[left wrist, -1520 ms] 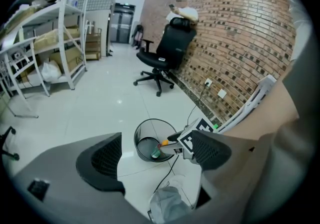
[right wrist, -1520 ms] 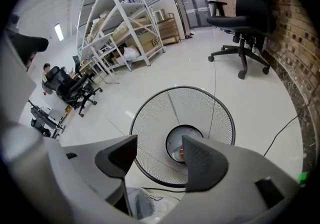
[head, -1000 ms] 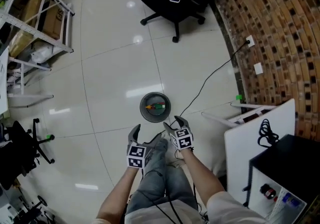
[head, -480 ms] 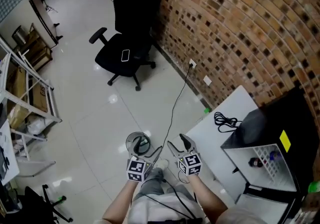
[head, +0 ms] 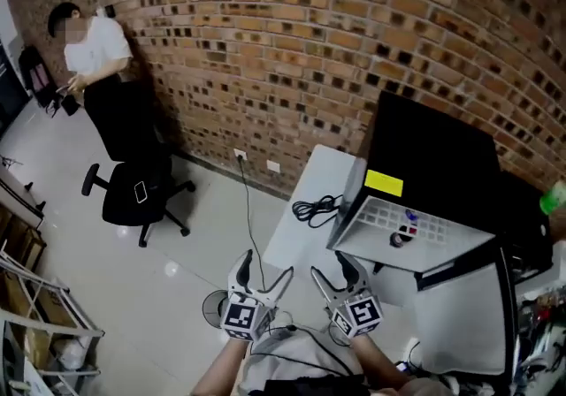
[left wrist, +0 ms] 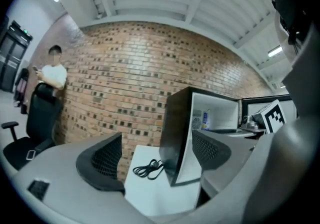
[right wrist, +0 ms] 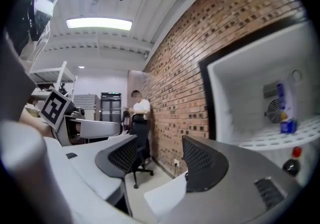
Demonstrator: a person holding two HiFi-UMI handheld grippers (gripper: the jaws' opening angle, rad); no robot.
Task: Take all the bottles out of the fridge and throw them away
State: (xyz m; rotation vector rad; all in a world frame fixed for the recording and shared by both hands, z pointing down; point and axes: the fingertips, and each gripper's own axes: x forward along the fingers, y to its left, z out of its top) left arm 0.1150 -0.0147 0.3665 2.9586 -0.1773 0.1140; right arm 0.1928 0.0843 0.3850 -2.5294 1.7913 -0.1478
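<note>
You hold the left hand-held gripper (head: 264, 275) and the right hand-held gripper (head: 337, 272) side by side, near your body. Both have jaws apart, holding nothing.

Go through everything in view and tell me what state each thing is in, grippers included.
fridge, door open.
left gripper, open, empty.
right gripper, open, empty.
blue bottle, standing inside the fridge.
black cable, coiled on the white table.
office chair, unoccupied, phone on its seat.
</note>
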